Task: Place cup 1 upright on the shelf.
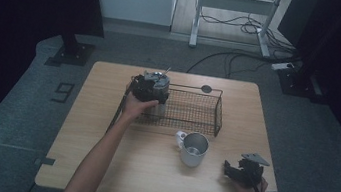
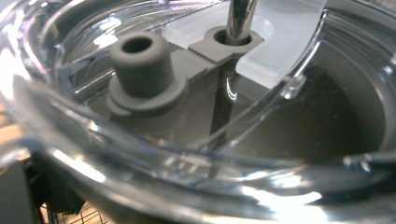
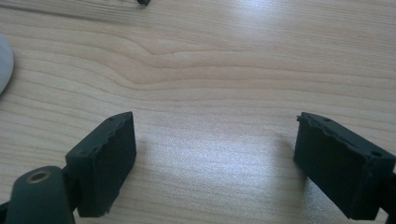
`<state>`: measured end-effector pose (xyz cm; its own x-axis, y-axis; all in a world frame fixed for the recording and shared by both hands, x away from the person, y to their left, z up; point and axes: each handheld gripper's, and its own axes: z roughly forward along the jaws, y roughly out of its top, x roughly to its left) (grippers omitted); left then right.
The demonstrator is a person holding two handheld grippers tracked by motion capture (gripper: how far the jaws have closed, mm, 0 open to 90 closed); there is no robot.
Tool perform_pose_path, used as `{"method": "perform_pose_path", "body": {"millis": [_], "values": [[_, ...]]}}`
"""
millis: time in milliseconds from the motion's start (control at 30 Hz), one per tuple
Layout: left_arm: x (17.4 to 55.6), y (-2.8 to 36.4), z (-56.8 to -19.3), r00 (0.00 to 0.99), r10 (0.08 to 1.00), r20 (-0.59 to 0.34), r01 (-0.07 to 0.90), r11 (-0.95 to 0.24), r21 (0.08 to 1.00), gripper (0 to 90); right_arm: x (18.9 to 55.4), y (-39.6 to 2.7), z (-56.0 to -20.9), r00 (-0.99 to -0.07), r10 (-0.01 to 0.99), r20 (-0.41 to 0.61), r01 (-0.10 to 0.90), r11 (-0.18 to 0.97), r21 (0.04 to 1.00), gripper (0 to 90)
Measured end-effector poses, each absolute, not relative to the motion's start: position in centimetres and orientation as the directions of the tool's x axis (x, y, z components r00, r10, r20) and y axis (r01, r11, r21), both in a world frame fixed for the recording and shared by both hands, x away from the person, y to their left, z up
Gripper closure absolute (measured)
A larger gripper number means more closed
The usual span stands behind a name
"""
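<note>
A wooden counter (image 1: 99, 156) seen from above, in dim light. Just above the frame's centre lies a black wire basket (image 1: 194, 110). At the basket's left end the left tool (image 1: 150, 87) sits over a clear lidded cup (image 1: 159, 105) that stands in or at that end; which, the high view does not settle. The left gripper view looks straight down onto the cup's transparent lid (image 2: 289, 42), with a grey rubber spout (image 2: 140, 65) at upper left and a metal straw (image 2: 240, 18) rising through a hole at top centre. Whether this tool grips the cup cannot be told. Below centre, a metal mug (image 1: 194, 149) stands alone on the counter, apart from the basket. At lower right the right tool (image 3: 215, 158) rests low over bare wood, jaws apart, holding nothing. Judged from this, the cup is being placed or lifted at the basket; the mug is not yet handled.
</note>
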<state>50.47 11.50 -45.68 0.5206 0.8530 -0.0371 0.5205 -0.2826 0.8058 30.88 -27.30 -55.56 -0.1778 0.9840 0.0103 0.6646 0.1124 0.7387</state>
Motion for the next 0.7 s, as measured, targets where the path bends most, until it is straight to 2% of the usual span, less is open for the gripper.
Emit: {"method": "perform_pose_path", "body": {"millis": [700], "values": [[50.31, 11.58, -46.54, 0.511, 0.859, -0.033, 0.519, -0.277, 0.808, 4.0, 30.89, -27.30, -55.56, -0.178, 0.984, 0.010, 0.664, 0.112, 0.739, 12.7]]}}
